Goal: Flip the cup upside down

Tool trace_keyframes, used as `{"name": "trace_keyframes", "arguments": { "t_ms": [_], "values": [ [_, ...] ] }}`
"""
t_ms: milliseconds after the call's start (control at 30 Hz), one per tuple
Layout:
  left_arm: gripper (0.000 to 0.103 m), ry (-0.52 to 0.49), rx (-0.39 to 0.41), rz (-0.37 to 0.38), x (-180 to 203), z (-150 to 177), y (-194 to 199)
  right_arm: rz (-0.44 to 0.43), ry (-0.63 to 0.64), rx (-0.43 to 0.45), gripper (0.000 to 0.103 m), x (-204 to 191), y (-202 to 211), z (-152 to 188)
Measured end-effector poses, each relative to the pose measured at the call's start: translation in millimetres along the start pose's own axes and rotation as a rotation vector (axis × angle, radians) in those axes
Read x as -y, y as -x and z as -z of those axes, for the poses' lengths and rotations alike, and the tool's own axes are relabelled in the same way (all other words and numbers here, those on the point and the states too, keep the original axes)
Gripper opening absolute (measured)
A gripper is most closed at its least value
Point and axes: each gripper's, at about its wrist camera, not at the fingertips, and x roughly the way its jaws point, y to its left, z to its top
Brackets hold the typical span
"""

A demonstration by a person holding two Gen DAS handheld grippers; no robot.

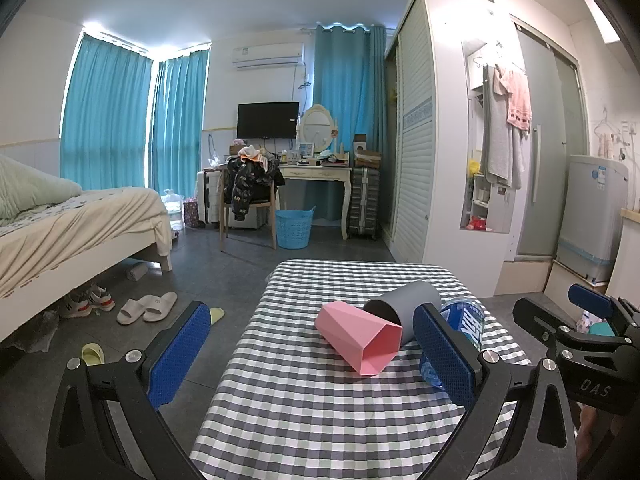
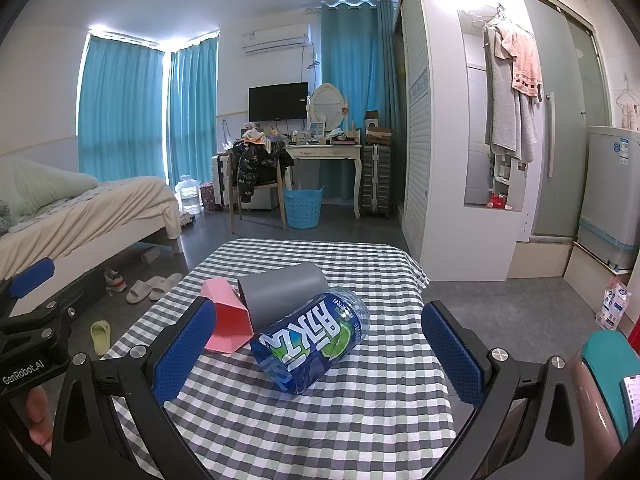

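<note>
Though half-hidden from the left wrist, bottle (image 2: 310,344) plain from the right

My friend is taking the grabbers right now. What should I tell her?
Left gripper: open, empty, held short of the cups.
Right gripper: open, empty, facing the bottle.
Pink cup and grey cup both lie on their sides on the checked table, close together; the bottle lies beside the grey cup.
Done: nothing, no cup is gripped or flipped.
Left: grip a cup and stand it mouth down. Which cup is meant, I cannot tell.
</note>
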Motion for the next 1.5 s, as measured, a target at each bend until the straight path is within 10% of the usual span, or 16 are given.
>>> {"name": "trace_keyframes", "arguments": {
  "t_ms": [1500],
  "values": [
    [0.103, -0.004, -0.002, 0.006, 2.0, 3.0, 2.4, 0.0, -0.003, -0.002, 0.103, 0.4, 0.1, -0.7]
  ]
}}
